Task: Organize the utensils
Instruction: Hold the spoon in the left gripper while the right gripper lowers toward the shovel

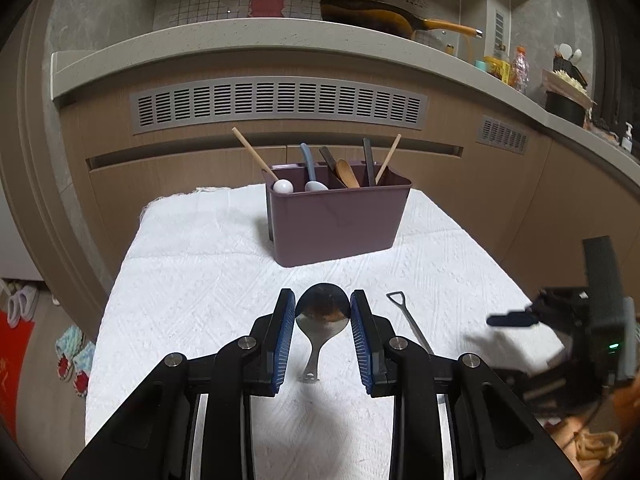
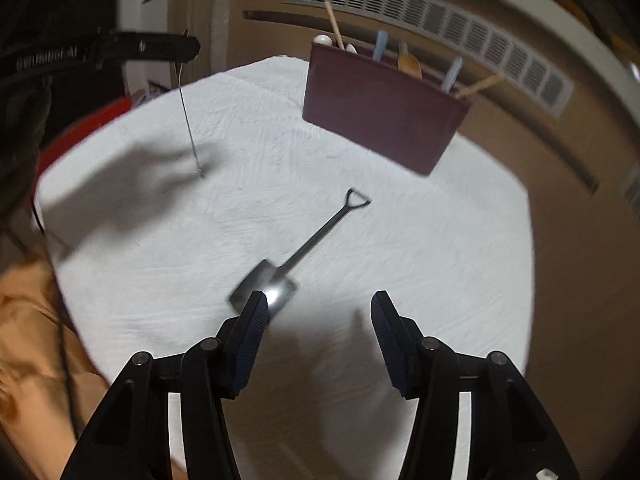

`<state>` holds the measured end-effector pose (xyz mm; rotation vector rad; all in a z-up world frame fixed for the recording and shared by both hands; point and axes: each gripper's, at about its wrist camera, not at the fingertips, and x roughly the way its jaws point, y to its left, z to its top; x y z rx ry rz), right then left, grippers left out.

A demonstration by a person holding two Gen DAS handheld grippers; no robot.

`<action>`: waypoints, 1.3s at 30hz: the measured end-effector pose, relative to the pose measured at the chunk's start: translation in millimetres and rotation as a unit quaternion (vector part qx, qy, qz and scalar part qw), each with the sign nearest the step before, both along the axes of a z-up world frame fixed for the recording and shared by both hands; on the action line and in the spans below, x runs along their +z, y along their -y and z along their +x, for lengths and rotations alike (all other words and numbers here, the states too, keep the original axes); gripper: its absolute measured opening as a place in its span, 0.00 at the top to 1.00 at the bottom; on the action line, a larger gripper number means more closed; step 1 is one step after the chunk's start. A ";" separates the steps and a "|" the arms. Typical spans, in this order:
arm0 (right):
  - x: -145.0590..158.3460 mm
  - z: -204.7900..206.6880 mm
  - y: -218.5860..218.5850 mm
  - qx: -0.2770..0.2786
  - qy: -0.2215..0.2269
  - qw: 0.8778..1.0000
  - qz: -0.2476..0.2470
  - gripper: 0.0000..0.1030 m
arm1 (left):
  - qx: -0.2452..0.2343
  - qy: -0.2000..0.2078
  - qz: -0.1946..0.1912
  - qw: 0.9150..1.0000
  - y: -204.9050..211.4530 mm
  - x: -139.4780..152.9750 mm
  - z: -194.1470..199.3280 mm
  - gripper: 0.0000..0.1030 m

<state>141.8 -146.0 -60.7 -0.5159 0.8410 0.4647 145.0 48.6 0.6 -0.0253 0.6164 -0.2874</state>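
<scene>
My left gripper is shut on the bowl of a metal spoon; the spoon hangs handle-down with its tip on the white cloth, as the right wrist view shows too. A shovel-shaped metal spoon lies on the cloth, also in the left wrist view. My right gripper is open and empty just above its blade end. A maroon utensil caddy stands behind, holding spoons and chopsticks; it shows in the right wrist view.
The cloth-covered table stands before a kitchen counter front with vent grilles. A pan and bottles sit on the counter. Slippers lie on the floor at left.
</scene>
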 end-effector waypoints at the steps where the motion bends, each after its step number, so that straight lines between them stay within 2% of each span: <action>1: -2.5 3.6 0.2 0.006 0.005 1.000 -0.017 0.50 | 0.001 -0.001 -0.002 1.000 -1.4 -0.2 -0.1 0.72; 4: -16.2 21.7 6.1 0.003 -0.007 0.999 -0.047 0.50 | 0.005 -0.002 -0.002 1.000 -4.5 -0.6 0.2 0.72; 8: -21.9 27.7 10.4 -0.009 -0.030 0.999 -0.018 0.50 | 0.011 -0.006 -0.009 1.000 -10.8 -1.7 3.4 0.72; 12: -22.7 18.5 -6.0 0.007 -0.047 0.999 0.015 0.48 | 0.012 -0.008 -0.012 1.000 -11.9 -2.0 4.6 0.72; 16: -23.5 14.7 -32.0 0.029 -0.036 0.999 0.026 0.46 | 0.012 -0.008 -0.010 1.000 -12.1 -1.7 4.1 0.72; 19: -23.2 26.0 -45.6 0.023 -0.012 1.000 0.018 0.46 | 0.014 -0.010 -0.013 1.000 -13.4 -1.8 4.5 0.72; 22: -21.4 40.8 -52.8 0.036 -0.025 0.999 0.032 0.44 | 0.020 -0.007 -0.008 1.000 -18.5 -0.1 3.8 0.72; 26: -16.8 48.5 -62.5 0.068 -0.030 0.997 0.011 0.41 | 0.035 -0.004 -0.010 0.999 -31.9 1.7 2.6 0.72; 30: -6.7 43.3 -49.6 0.024 -0.037 0.998 0.044 0.38 | 0.042 -0.007 -0.019 0.999 -40.6 -1.3 4.2 0.72; 34: -5.8 28.6 -48.8 -0.029 -0.079 0.989 0.124 0.38 | 0.043 -0.008 -0.025 0.999 -41.4 -4.2 5.6 0.72; 35: -8.3 25.8 -55.0 -0.040 -0.091 0.986 0.137 0.38 | 0.041 -0.007 -0.025 0.999 -40.9 -3.8 5.5 0.72; 36: -10.2 24.3 -61.7 -0.042 -0.093 0.985 0.137 0.46 | 0.040 -0.006 -0.025 0.999 -40.9 -3.6 4.3 0.72; 38: -13.9 26.0 -77.0 -0.046 -0.092 0.987 0.119 0.56 | 0.039 -0.005 -0.026 0.999 -41.9 -3.2 1.7 0.72; 39: -16.9 28.2 -82.9 -0.045 -0.098 0.988 0.112 0.56 | 0.040 -0.005 -0.027 0.999 -42.9 -3.7 1.0 0.72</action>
